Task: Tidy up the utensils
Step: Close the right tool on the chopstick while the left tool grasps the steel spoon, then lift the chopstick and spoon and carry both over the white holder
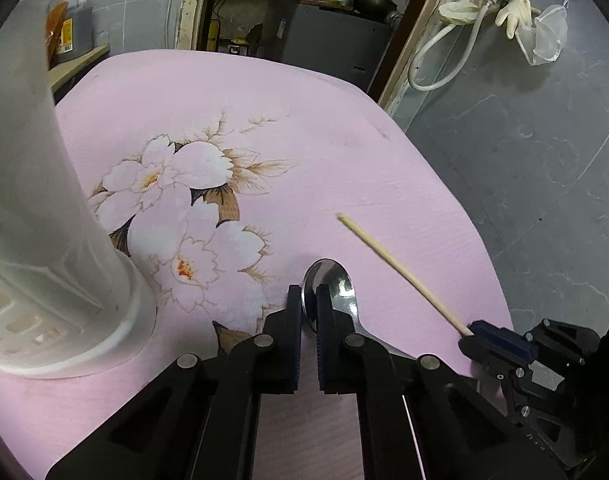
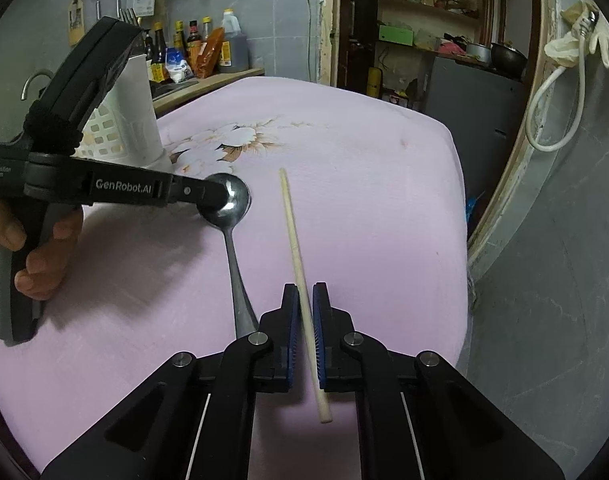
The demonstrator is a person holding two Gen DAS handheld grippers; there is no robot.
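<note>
A steel spoon [image 1: 333, 285] lies on the pink flowered cloth [image 1: 264, 128]. My left gripper [image 1: 309, 300] is shut on the spoon's bowl, which also shows in the right wrist view [image 2: 228, 200] with the handle trailing toward the camera. My right gripper [image 2: 305, 300] is shut on a wooden chopstick [image 2: 294, 236], whose far tip points away over the cloth. In the left wrist view the chopstick [image 1: 400, 270] runs down to the right gripper [image 1: 484, 332]. A white slotted utensil holder [image 1: 36, 216] stands at the left; it also shows in the right wrist view [image 2: 132, 120].
Sauce bottles [image 2: 192, 52] stand on a counter behind the table. A doorway with shelves [image 2: 424, 20] is at the back. A white hose and gloves [image 1: 492, 8] hang on the grey wall at the right. The table edge [image 2: 460, 208] drops off at the right.
</note>
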